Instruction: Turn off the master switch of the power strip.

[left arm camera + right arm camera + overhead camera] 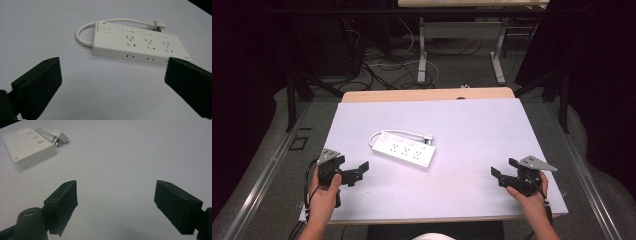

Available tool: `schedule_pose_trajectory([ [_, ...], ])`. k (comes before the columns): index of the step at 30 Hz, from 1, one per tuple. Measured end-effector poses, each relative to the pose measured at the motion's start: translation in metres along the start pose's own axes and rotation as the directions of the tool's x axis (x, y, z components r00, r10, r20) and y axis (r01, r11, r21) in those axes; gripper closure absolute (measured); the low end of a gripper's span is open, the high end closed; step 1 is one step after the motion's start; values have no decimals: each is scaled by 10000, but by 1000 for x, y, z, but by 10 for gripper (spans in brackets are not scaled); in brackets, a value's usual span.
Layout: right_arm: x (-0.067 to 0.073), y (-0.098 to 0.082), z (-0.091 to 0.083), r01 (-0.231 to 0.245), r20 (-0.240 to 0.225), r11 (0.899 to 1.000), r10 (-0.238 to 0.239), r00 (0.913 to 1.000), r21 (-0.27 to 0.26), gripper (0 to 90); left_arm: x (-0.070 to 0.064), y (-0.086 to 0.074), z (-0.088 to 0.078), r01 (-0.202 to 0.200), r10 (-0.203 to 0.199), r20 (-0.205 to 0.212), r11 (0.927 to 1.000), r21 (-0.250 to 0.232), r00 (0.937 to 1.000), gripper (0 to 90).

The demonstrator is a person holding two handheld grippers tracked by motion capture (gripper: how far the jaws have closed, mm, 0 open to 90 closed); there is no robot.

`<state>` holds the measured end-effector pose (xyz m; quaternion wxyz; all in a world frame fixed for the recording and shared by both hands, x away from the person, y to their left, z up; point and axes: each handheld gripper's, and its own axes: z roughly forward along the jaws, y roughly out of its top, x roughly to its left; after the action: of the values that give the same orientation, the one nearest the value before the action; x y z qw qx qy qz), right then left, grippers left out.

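Observation:
A white power strip (404, 149) lies flat on the white tabletop (477, 130), left of centre. Its short cable loops from the left end along the far side to a plug (428, 136). My left gripper (361, 172) hovers near the front left, open and empty, pointing right toward the strip. In the left gripper view the strip (140, 45) and its plug (158, 25) lie ahead of the wide-apart jaws (112, 82). My right gripper (504, 168) is at the front right, open and empty. In the right gripper view the strip (27, 146) and plug (60, 137) sit far off at upper left, beyond the gripper (116, 202).
The tabletop's wooden far edge (427, 94) shows behind the white sheet. Beyond it stand the legs of another table (422, 50), with loose cables (382, 67) on the floor. Bare white surface stretches between the strip and the right gripper.

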<state>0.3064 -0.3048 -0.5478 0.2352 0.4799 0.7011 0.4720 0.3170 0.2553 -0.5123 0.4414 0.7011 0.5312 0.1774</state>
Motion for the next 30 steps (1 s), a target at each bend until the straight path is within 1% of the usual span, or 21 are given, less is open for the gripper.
schedule_pose_trajectory([
  [2,0,0,0,34,7,10000,-34,10000,-14,180,3,-3,1,138,-138,-26,9999,-47,9999,10],
  [5,0,0,0,6,15,10000,-6,10000,9,180,8,-7,2,188,-188,-99,9998,-10,9998,11],
  [6,0,0,0,5,31,10000,-5,10000,5,180,9,-9,4,281,-281,-131,9996,-70,9995,12],
  [7,0,0,0,19,2,10000,-19,10000,2,180,10,-10,4,303,-303,-139,9995,-48,9994,12],
  [9,0,0,0,28,83,10000,-27,10000,-76,180,13,-13,5,398,-398,-173,9992,20,9991,14],
  [10,-1,0,0,52,15,10000,-52,10000,-12,180,14,-14,5,414,-412,-186,9991,88,9990,14],
  [12,-2,0,0,101,44,9999,-100,9999,-46,180,17,-17,7,467,-467,-290,9989,19,9985,16],
  [13,-1,0,-1,78,40,10000,-78,10000,12,180,18,-18,7,476,-476,-328,9989,-20,9983,17],
  [15,-2,0,-2,74,82,9999,-75,9999,87,180,20,-20,7,456,-451,-403,9989,129,9982,17],
  [16,-2,0,-2,42,75,9999,-43,10000,104,180,21,-21,7,453,-448,-445,9989,87,9980,18],
  [19,-1,0,-1,11,34,10000,-11,10000,-65,180,24,-23,8,454,-449,-560,9989,72,9974,20],
  [23,-2,0,-1,19,44,10000,-18,10000,-65,181,27,-27,9,395,-390,-668,9992,68,9970,24],
  [25,-2,0,-1,4,37,10000,-4,10000,-51,181,28,-28,9,457,-450,-725,9989,77,9964,26],
  [29,-2,0,-1,59,43,10000,-58,10000,-58,180,30,-32,12,642,-641,-668,9979,-2,9957,31],
  [30,-2,0,-1,55,43,10000,-54,10000,-58,180,30,-32,11,630,-622,-666,9980,102,9958,32],
])
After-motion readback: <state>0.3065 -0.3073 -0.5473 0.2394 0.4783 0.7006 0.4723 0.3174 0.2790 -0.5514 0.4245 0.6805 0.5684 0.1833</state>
